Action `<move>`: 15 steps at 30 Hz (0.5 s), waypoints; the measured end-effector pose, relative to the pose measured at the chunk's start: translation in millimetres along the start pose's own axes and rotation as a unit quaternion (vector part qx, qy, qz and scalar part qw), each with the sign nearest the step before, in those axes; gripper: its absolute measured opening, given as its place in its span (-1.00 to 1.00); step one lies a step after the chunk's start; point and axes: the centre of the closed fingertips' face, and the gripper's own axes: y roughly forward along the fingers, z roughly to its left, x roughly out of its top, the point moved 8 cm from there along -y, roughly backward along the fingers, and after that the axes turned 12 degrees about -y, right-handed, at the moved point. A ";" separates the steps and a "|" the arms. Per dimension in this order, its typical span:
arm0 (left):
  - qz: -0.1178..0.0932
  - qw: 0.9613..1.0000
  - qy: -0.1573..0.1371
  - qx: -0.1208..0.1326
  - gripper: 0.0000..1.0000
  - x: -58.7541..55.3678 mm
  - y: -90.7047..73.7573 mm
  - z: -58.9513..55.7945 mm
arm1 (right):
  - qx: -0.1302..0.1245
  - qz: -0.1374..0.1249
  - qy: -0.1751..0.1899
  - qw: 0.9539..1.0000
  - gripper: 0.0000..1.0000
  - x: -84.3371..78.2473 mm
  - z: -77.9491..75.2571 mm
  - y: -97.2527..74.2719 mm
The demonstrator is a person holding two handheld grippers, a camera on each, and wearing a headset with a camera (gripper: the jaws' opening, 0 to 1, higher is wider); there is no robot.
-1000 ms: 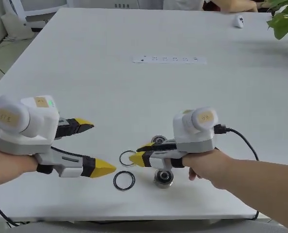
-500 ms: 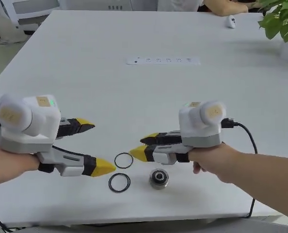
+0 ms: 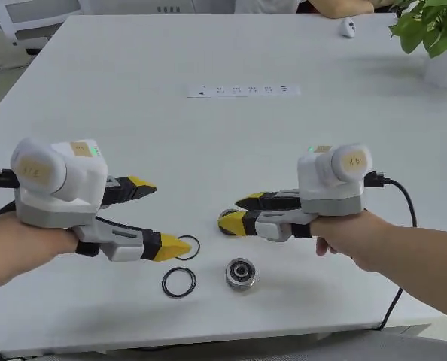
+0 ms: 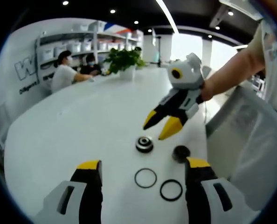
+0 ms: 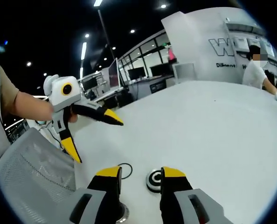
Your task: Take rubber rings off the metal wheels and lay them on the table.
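Long white power strip (image 3: 243, 91) sat flat on the big white table (image 3: 118, 113); leafy green potted plant (image 3: 427, 26) and small white mouse (image 3: 348, 28) were beyond it, rightward.

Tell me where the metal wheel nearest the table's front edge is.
In the head view, the metal wheel lies near the front edge of the table, just right of a loose rubber ring and below the right hand-held gripper.

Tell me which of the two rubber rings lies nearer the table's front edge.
The ring level with the nearer metal wheel, fully visible; the other ring lies farther back, partly covered in the head view by the left gripper.
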 end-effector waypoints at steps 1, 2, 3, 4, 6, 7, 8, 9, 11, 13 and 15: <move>0.001 1.000 0.001 0.000 0.45 0.8 2.7 0.5 | -0.002 0.003 -0.001 1.000 -0.39 -2.4 -1.6 -1.9; 0.002 1.000 0.002 0.004 0.43 1.3 5.2 1.6 | -0.003 0.004 -0.002 1.000 -0.39 -3.6 -2.4 -2.3; 0.003 1.000 0.001 0.004 0.42 1.5 7.2 2.4 | -0.005 0.006 -0.004 1.000 -0.39 -5.1 -3.7 -2.4; 0.004 1.000 0.000 0.004 0.41 1.6 9.2 3.2 | -0.005 0.009 -0.006 1.000 -0.39 -6.3 -4.6 -2.4; 0.005 1.000 -0.002 0.006 0.38 2.2 13.6 4.5 | -0.007 0.015 -0.011 1.000 -0.40 -9.6 -5.8 -2.4; 0.005 1.000 -0.003 0.005 0.37 2.8 16.2 5.1 | -0.008 0.017 -0.012 1.000 -0.40 -11.2 -6.4 -2.4; 0.005 1.000 -0.004 0.005 0.35 3.1 17.8 5.4 | -0.009 0.019 -0.014 1.000 -0.40 -12.4 -6.8 -2.5; 0.005 1.000 -0.005 0.005 0.32 3.6 20.1 5.8 | -0.010 0.023 -0.018 1.000 -0.40 -14.5 -7.1 -2.6; 0.005 1.000 -0.008 0.007 0.27 3.5 24.8 6.9 | -0.010 0.026 -0.018 0.999 -0.41 -17.7 -8.2 -2.6; 0.005 1.000 -0.009 0.009 0.25 3.1 28.6 7.3 | -0.011 0.027 -0.017 0.999 -0.41 -19.8 -9.2 -2.7; 0.004 1.000 -0.013 0.009 0.22 2.8 32.8 7.4 | -0.013 0.031 -0.019 0.999 -0.42 -21.9 -10.3 -2.6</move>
